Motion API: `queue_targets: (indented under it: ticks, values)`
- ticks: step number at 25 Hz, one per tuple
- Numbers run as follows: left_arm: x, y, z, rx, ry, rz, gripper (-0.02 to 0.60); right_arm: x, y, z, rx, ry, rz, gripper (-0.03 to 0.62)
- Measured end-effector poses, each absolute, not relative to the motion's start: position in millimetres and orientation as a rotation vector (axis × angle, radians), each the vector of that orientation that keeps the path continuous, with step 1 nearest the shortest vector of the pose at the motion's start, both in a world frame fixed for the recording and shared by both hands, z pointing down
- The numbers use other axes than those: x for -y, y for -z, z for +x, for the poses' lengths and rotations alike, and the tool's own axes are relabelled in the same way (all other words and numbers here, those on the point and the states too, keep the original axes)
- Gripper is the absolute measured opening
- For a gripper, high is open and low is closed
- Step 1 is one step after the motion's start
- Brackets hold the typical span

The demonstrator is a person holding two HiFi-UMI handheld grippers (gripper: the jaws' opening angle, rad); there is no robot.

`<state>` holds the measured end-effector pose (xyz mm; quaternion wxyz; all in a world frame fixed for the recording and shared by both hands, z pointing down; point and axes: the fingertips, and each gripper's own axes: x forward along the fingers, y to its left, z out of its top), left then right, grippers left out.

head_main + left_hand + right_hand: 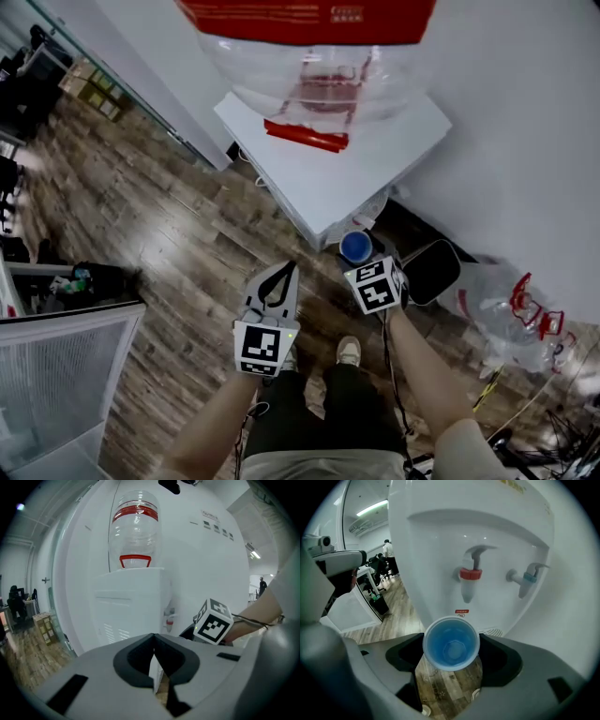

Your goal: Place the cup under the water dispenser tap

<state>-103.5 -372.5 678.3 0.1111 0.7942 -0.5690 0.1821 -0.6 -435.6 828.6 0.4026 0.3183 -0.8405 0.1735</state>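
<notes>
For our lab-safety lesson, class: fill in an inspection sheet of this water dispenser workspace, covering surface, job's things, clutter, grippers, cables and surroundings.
Surface: wood floor.
Job's things: empty blue cup, upright, in front of the water dispenser's red tap and blue tap, not set down.
Clutter: plastic bags by the wall.
Grippers: right gripper holds the cup between its fingers; left gripper shut, empty.
Cables: wire along the right forearm; loose cables on floor.
Surroundings: white wall, glass partition, people far off.
</notes>
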Motion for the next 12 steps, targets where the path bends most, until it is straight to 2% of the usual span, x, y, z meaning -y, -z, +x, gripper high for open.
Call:
queue_targets:
  ticks: [12]
  values:
    - [374.6,-729.8,-116.1,1.662,-0.567,2.298,0.005,475.8,-893.1,-20.9,2.090,-0.402,0.773,0.371]
